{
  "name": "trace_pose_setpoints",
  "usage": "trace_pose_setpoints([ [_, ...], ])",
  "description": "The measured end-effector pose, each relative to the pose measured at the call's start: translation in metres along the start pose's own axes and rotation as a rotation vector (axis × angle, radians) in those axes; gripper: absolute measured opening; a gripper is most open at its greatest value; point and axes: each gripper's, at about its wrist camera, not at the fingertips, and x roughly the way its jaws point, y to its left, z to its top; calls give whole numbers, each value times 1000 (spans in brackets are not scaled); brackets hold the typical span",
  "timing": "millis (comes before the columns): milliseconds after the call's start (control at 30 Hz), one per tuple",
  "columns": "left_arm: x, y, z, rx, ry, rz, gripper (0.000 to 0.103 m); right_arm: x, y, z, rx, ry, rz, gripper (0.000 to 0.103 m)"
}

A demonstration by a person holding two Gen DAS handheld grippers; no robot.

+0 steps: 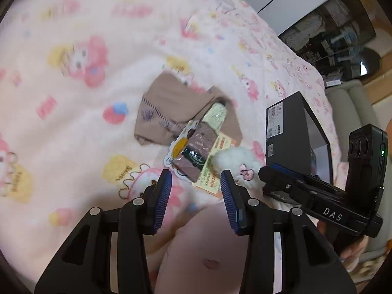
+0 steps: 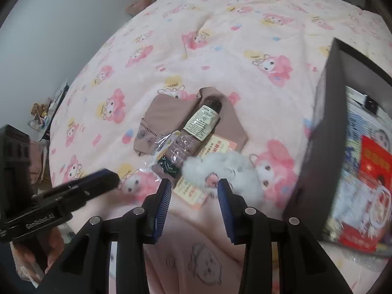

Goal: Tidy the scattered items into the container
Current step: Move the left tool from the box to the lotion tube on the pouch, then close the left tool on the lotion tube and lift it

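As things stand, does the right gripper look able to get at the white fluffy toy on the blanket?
Probably yes. The right gripper is open and empty, the white fluffy toy lies just ahead of its fingertips on top of the blanket, and nothing covers it. The black box stands off to the side.

bed — pink cartoon-print blanket fills centre | wall — plain pale grey at 10 o'clock | shelf clutter at 9 o'clock | light soft, even

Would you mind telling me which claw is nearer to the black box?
Right. The right claw hangs beside the black box, just short of its near wall; the left claw is farther off, over the scattered items.
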Motion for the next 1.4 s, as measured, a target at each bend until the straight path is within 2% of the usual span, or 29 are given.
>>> trace_pose_setpoints([
  [67, 14, 8, 5, -16, 43, -37, 40, 12, -2, 7, -1, 20, -14, 35],
  [133, 26, 13, 9, -23, 79, -48, 34, 24, -4, 14, 12, 37, -29, 35],
  [300, 53, 20, 15, -47, 140, -76, 34, 45, -4, 34, 29, 49, -52, 35],
  [333, 57, 21, 16, -50, 145, -78, 26, 47, -5, 36, 28, 45, -59, 35],
  [367, 59, 23, 17, -54, 141, -65, 14, 48, -6, 38, 29, 42, -64, 35],
  [433, 61, 25, 17, -73, 127, -78, 13, 51, -10, 40, 39, 46, -71, 35],
  [533, 48, 29, 16, -92, 61, -92, 9, 56, -13, 43, 38, 56, -76, 35],
  [633, 30, 38, 20, -112, -9, -61, 7, 54, -15, 46, 38, 37, -78, 35],
  [700, 15, 47, 26, -130, -62, -21, 2, 48, -18, 48, 70, -6, -46, 35],
  [767, 4, 53, 32, -143, -99, 25, 4, 43, -21, 52, 110, -51, -18, 35],
  [833, 1, 57, 32, -145, -85, -15, 4, 44, -23, 57, 118, -73, -18, 35],
  [900, 1, 57, 27, -148, -62, -83, 22, 52, -23, 62, 112, -58, -48, 35],
  [967, 9, 49, 21, -126, -23, -123, 34, 63, -26, 70, 116, -36, -88, 35],
  [1000, 17, 41, 18, -107, 6, -126, 35, 67, -28, 71, 125, -33, -101, 35],
  [1100, 39, 30, 12, -57, 77, -97, 35, 73, -35, 76, 144, -50, -106, 35],
  [1133, 46, 30, 11, -58, 92, -87, 33, 75, -36, 77, 146, -55, -104, 35],
  [1167, 51, 29, 11, -56, 104, -77, 27, 78, -36, 80, 144, -55, -100, 35],
  [1233, 56, 28, 11, -46, 105, -57, 20, 83, -37, 84, 136, -43, -96, 35],
  [1300, 53, 30, 12, -54, 91, -71, 14, 86, -39, 85, 130, -31, -90, 35],
  [1400, 46, 38, 16, -77, 55, -76, 11, 86, -39, 82, 112, -9, -59, 27],
])
